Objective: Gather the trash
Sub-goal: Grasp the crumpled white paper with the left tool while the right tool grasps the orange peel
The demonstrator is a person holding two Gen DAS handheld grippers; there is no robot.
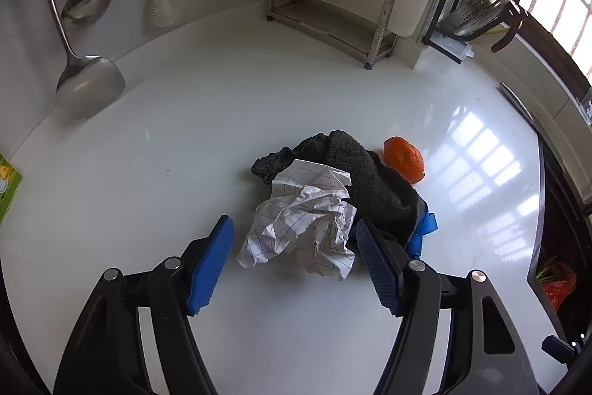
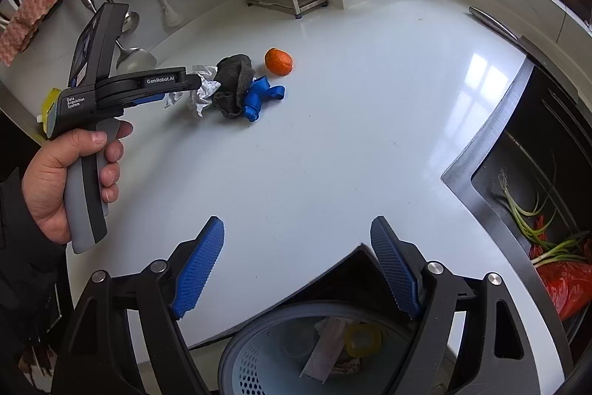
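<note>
The black body of the left gripper [image 2: 192,87] carries white lettering: "GenRobot.AI" on its flat arm and "Data Acquisition System" near the handle. A person's left hand [image 2: 70,173], in a dark sleeve, wraps the grey-and-black handle and aims the tool down at the pile on the glossy white tabletop [image 1: 148,173].

In the left wrist view its blue ribbed fingers [image 1: 212,265] stand apart on either side of the crumpled white grid-lined paper [image 1: 303,228], not pressing it; the paper lies on the tabletop against a dark grey fuzzy cloth [image 1: 370,180], with a blue ribbon [image 2: 259,95] beside that and an orange tangerine [image 1: 403,158] just behind.

The right gripper [image 2: 298,265] hangs released and empty over the tabletop's near edge, above a round grey bin [image 2: 240,358] with a perforated wall that holds a yellow tape ring and flat scraps. The dark sink [image 2: 518,150] at right holds green onion stalks and a red plastic bag [image 2: 562,284].
</note>
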